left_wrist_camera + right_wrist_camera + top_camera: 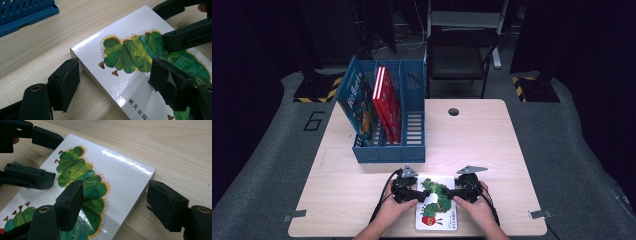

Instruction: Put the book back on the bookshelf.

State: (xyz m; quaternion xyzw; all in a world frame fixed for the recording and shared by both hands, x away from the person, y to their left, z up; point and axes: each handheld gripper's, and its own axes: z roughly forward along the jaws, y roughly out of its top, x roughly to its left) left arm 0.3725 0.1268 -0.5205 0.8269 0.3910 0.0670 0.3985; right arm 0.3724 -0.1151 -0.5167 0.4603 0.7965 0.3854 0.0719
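Both hands lie low over the table, the left gripper (pixel 422 195) and right gripper (pixel 451 194) pointing inward; each one's jaws stand apart, straddling an edge of the picture book (pixel 437 210).

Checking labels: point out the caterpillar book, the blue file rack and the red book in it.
caterpillar book (pixel 447 219): high view, white lower cover.
blue file rack (pixel 389 152): high view, its front wall.
red book (pixel 388 102): high view, its cover, standing in the rack.
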